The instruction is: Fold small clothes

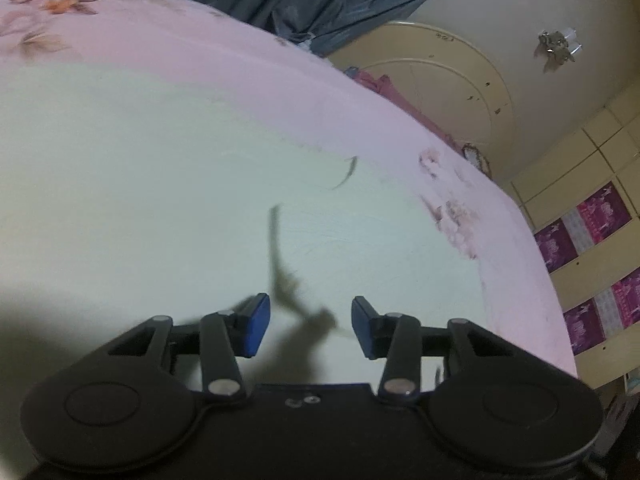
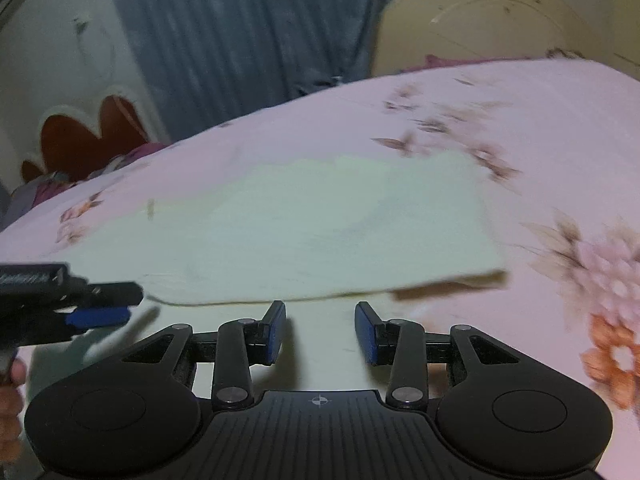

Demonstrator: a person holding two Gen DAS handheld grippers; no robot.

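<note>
A pale green garment (image 1: 160, 180) lies flat on the bed and fills most of the left wrist view. In the right wrist view the garment (image 2: 320, 220) shows a folded upper layer whose near edge casts a shadow on the layer beneath. My left gripper (image 1: 310, 320) hovers low over the cloth with its blue pads apart and only its own shadow between them. My right gripper (image 2: 320, 328) is open just short of that folded edge, nothing pinched. The left gripper (image 2: 100, 304) also reaches in from the left edge there, touching or just above the fold's edge.
A pink floral bedsheet (image 1: 280, 80) covers the bed, whose edge drops off at the right (image 1: 552, 280). Behind it hang a blue curtain (image 2: 240, 40) and stands a cream headboard (image 2: 480, 20). A person's hand (image 2: 12, 384) shows at the lower left.
</note>
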